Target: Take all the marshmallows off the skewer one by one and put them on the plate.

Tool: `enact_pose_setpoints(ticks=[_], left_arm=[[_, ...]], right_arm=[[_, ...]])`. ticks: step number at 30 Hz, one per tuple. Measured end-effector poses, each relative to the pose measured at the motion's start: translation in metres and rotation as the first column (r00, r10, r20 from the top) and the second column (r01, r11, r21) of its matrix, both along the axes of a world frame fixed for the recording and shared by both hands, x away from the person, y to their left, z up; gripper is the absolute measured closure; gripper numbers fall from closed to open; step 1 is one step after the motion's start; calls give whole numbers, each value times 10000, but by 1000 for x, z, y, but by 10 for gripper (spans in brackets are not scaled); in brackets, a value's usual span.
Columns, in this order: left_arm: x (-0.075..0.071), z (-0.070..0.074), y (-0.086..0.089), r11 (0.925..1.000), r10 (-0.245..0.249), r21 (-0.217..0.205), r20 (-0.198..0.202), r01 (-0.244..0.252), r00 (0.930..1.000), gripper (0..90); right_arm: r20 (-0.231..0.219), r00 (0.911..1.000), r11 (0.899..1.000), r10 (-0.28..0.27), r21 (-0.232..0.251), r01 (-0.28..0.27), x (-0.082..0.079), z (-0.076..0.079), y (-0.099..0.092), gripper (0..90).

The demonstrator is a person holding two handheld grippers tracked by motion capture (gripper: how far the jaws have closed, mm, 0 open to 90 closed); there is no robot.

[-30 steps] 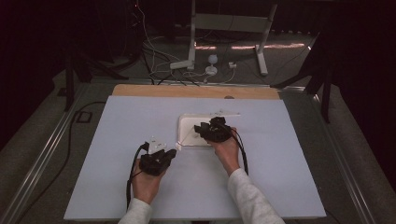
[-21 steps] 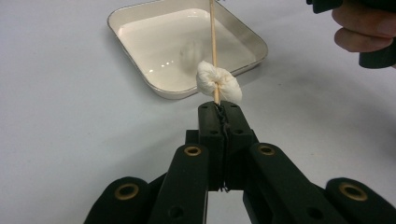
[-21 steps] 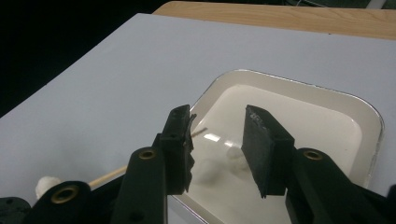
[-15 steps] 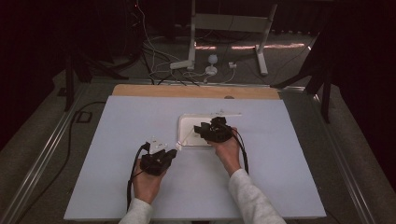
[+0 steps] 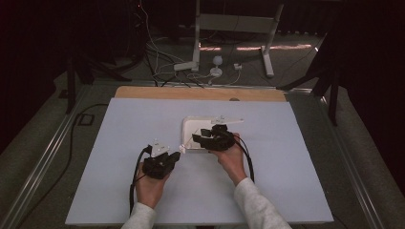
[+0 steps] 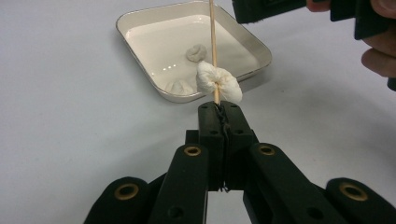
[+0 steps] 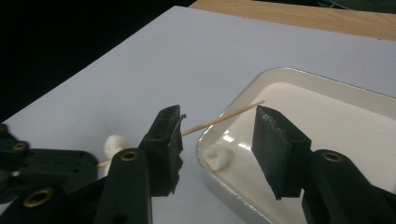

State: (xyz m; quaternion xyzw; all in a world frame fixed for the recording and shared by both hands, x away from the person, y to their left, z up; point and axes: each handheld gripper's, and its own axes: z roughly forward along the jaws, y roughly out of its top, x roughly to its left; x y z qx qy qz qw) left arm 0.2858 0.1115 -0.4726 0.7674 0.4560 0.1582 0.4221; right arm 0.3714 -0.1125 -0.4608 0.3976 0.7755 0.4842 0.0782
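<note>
My left gripper (image 6: 219,108) is shut on the lower end of a thin wooden skewer (image 6: 213,42). A white doughy lump (image 6: 218,83) is threaded on the skewer just above the jaws. Behind it stands a white tray (image 6: 138,58) with two more lumps (image 6: 196,52) in it. My right gripper (image 7: 217,116) is open, and its jaws have just been opening. The skewer's free tip (image 7: 243,109) passes between them untouched. In the high view the left gripper (image 5: 174,155) sits near the tray's (image 5: 191,123) front left corner and the right gripper (image 5: 200,136) hovers over that corner.
The work surface is a pale sheet (image 5: 119,143) on the table, with a wooden strip (image 5: 200,93) along its far edge. Cables and a metal stand (image 5: 229,28) lie on the floor beyond. Both forearms enter from the bottom edge.
The right gripper has edged slightly left and nearer, toward the skewer. The left hand has kept still with the skewer.
</note>
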Motion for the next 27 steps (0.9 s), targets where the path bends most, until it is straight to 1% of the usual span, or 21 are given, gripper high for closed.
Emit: enact_pose_setpoints(ticks=[5, 10, 17, 24, 27], left_arm=[[0, 1, 0, 10000, -19, -22, 3, 19, 10000, 898], [-1, 2, 0, 10000, -16, -78, 27, 16, 10000, 898], [-1, 3, 1, 9999, -24, -140, 77, 25, 10000, 898], [-1, 4, 1, 9997, 1, -229, 93, 1, 10000, 898], [-1, 4, 1, 9996, 12, -282, 102, -9, 9999, 898]], right_arm=[[198, 9993, 9995, 305, -110, -303, -8, 3, 5, 509], [344, 9977, 9983, 581, -89, -579, -15, 5, 10, 508], [506, 9953, 9965, 828, -137, -822, -24, 5, 16, 511], [595, 9926, 9943, 1060, -121, -1055, -31, 5, 22, 528], [589, 9916, 9932, 1155, -182, -1146, -34, 4, 25, 551]])
